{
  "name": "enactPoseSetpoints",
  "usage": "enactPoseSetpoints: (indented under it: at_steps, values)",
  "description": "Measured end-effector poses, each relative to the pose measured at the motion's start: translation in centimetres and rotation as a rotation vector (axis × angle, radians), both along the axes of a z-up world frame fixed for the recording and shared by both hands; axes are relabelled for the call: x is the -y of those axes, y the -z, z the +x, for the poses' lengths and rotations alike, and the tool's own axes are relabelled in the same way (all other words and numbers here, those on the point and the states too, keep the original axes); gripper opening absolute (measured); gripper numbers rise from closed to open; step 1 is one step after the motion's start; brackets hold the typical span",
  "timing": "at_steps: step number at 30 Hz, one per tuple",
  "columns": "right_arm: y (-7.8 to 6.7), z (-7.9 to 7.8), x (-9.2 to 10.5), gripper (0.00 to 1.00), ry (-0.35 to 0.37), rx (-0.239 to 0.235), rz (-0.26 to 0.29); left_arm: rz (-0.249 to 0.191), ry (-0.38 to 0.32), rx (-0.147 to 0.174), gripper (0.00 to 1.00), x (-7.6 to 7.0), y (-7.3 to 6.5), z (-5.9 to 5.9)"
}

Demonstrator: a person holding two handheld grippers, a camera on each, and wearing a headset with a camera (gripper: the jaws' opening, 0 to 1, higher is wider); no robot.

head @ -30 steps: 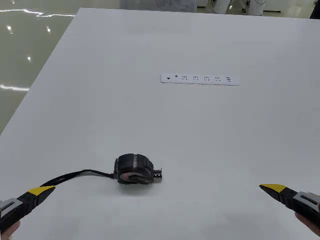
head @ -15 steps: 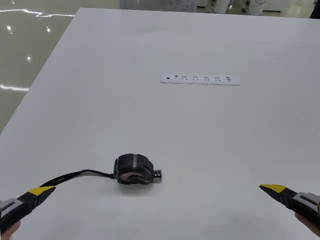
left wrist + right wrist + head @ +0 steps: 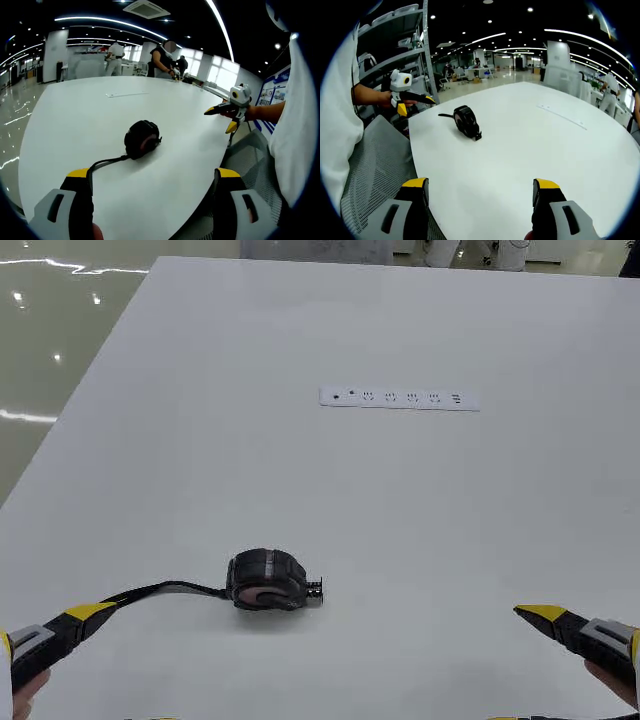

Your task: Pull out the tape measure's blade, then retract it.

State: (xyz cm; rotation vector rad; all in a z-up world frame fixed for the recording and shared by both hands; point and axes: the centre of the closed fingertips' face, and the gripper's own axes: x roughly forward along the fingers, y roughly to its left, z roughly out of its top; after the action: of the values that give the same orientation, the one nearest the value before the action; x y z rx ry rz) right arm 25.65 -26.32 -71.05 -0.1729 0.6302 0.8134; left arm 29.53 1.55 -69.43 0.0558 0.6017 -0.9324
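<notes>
A black tape measure (image 3: 266,580) lies on the white table (image 3: 300,330) with its blade fully in; the hook (image 3: 315,588) points right. Its black strap (image 3: 160,589) trails left. My left gripper (image 3: 153,173) is open, its jaws wide apart, and the tape measure (image 3: 142,138) lies ahead of it, a short way off. One yellow fingertip (image 3: 88,612) sits just beside the strap's end. My right gripper (image 3: 481,183) is also open and holds nothing; the tape measure (image 3: 465,120) lies well ahead of it. Its fingertip (image 3: 540,614) hovers at the table's near right.
A flat white power strip (image 3: 399,398) lies further back on the table. The table's left edge (image 3: 80,390) drops to a glossy floor. A grey mesh chair (image 3: 375,165) stands at the near edge. People stand beyond the far end (image 3: 162,57).
The left gripper's tip has edged slightly up and towards the strap. The tape measure and the right gripper have hardly moved.
</notes>
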Motion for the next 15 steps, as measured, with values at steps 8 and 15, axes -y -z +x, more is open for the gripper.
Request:
enactPoseSetpoints:
  at_steps: [8, 15]
  values:
    - [0.3, 1.0, -0.6, 0.84, -0.035, -0.004, -0.004, -0.005, 0.043, 0.008, 0.98, 1.2, -0.1, 0.9]
    - [0.5, 2.4, -1.4, 0.83, -0.077, -0.006, -0.005, 0.005, 0.095, 0.013, 0.97, 2.4, 0.1, 1.9]
